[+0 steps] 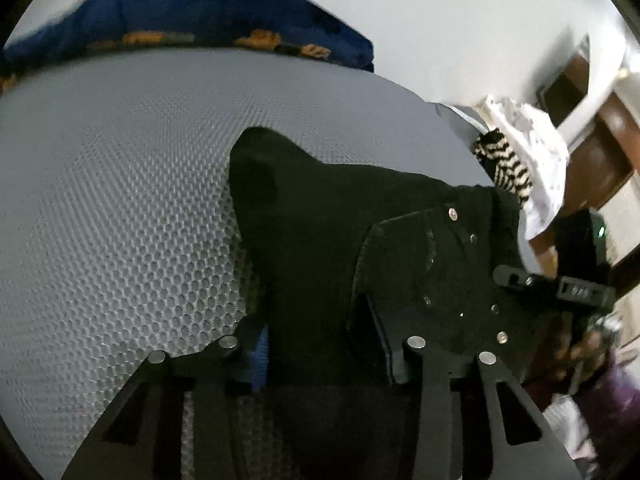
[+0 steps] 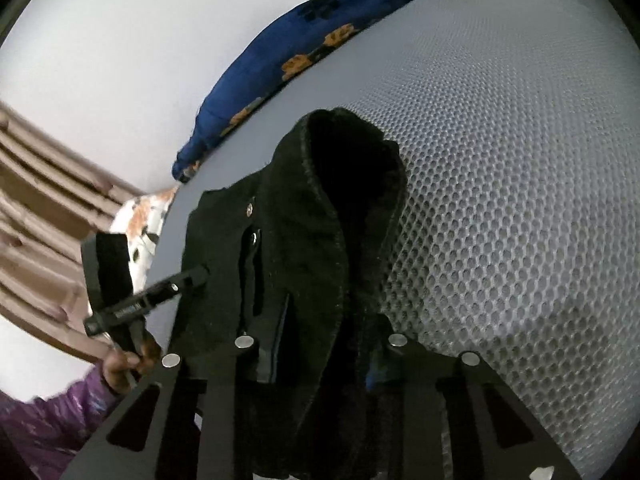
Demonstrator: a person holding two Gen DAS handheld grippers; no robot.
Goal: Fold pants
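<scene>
Black pants [image 1: 352,216] bunch on the grey mesh bed [image 1: 120,200], both grippers' jaws pinched narrow on cloth; thick layers could slip free when lifted.

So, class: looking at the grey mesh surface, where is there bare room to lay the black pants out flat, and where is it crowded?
Bare mesh surface lies between the black pants and the blue flowered cloth along its far edge. It is crowded on the pants' other side, where striped cloth and white cloth pile up at the edge.
</scene>
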